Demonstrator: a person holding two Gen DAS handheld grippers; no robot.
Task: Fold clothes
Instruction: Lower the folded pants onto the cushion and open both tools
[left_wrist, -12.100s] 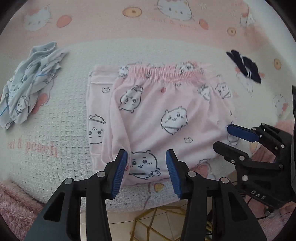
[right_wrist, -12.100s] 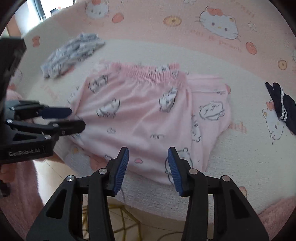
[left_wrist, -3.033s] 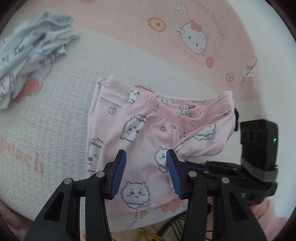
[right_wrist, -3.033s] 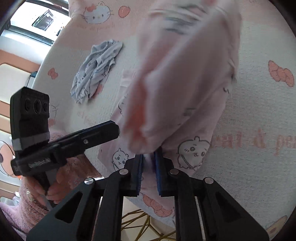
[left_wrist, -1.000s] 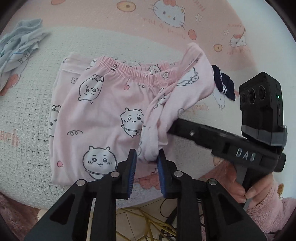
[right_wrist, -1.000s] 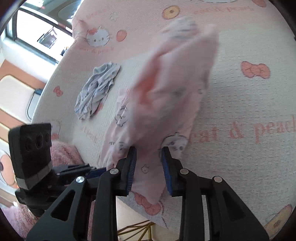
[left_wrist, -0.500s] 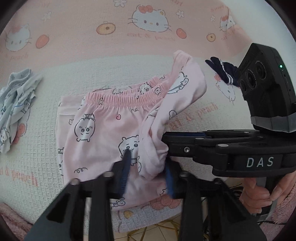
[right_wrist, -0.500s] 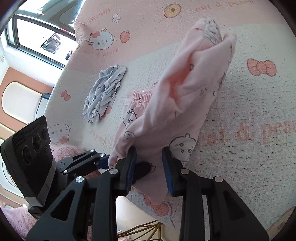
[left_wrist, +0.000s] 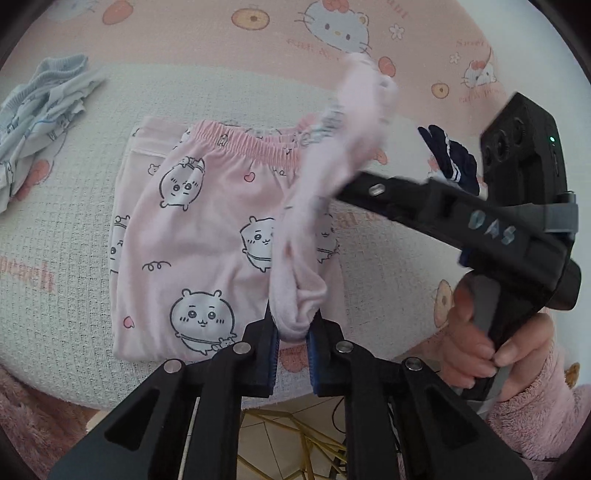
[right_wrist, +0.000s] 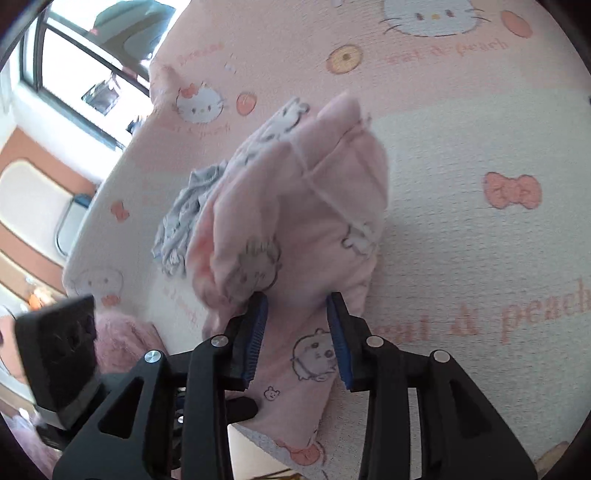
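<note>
Pink cartoon-print trousers (left_wrist: 192, 236) lie on the bed with the waistband at the far side. One leg is lifted into a loose, blurred strip (left_wrist: 332, 155). My left gripper (left_wrist: 293, 341) pinches the lower fold of that strip between its blue pads, though its jaws are opening. In the right wrist view my right gripper (right_wrist: 298, 328) has the bunched leg (right_wrist: 295, 206) rising in front of it. Its jaws are opening, cloth lies between them, and the pads' blue faces show bare. Its black body (left_wrist: 498, 236) reaches in from the right, held by a hand (left_wrist: 472, 347).
A crumpled pale blue garment (left_wrist: 40, 110) lies at the far left of the bed. A small navy striped piece (left_wrist: 450, 162) lies at the right. The cat-print blanket (left_wrist: 258, 55) covers the bed. Its near edge drops to tiled floor with a gold wire frame (left_wrist: 295, 439). A window (right_wrist: 74, 55) is at the left.
The left jaws, apart around the hanging fold a second ago, have closed on it. The right jaws have spread wider. The lifted leg's far end has swung upward and is blurred.
</note>
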